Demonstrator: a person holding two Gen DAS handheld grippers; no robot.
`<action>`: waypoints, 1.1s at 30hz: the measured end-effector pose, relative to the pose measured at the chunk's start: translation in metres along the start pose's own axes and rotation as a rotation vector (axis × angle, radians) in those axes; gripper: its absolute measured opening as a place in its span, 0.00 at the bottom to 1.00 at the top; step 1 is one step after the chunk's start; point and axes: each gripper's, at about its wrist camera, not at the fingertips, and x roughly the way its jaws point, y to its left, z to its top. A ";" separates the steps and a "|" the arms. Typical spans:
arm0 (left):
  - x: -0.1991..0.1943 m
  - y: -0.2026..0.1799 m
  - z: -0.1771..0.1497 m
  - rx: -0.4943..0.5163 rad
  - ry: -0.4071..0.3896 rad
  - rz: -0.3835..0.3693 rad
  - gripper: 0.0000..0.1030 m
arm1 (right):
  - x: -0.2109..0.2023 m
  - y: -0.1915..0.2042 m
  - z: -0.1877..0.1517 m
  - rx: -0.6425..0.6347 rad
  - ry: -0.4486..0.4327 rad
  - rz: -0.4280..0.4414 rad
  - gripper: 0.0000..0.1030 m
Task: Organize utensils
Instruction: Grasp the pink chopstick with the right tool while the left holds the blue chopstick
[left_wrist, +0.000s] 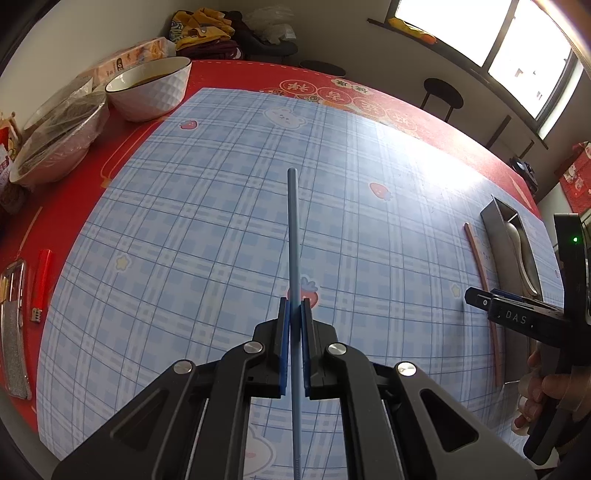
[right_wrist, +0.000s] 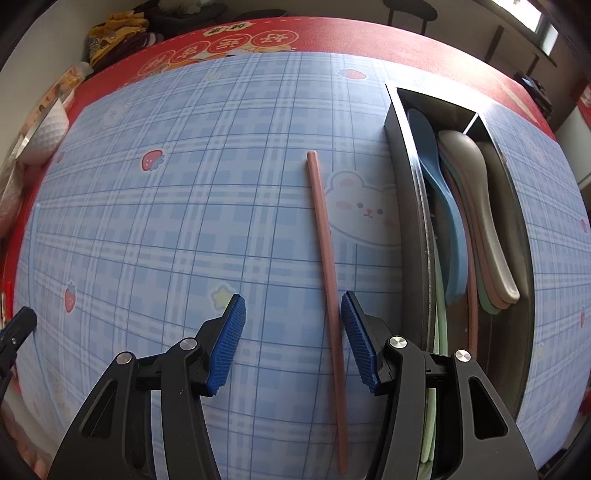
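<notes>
Right wrist view showed the metal tray (right_wrist: 406, 206) already holding the spoons (right_wrist: 465, 192). 1 pink chopstick (right_wrist: 327, 251) lay on the worktop (right_wrist: 184, 221) between your spread right tongs (right_wrist: 293, 339). Your left tongs (left_wrist: 294, 332) pinched a blue chopstick (left_wrist: 293, 236), not yet stowed. I judged 2 pieces remained.
</notes>
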 end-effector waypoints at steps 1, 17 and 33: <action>0.000 0.000 0.001 0.001 0.000 -0.003 0.05 | 0.000 0.000 -0.001 0.000 0.002 -0.003 0.51; 0.002 -0.002 -0.001 -0.012 0.007 -0.026 0.05 | -0.020 -0.024 -0.027 0.049 0.018 0.114 0.38; 0.000 -0.010 -0.007 0.007 0.015 -0.038 0.05 | -0.011 -0.014 -0.014 -0.034 -0.034 0.032 0.14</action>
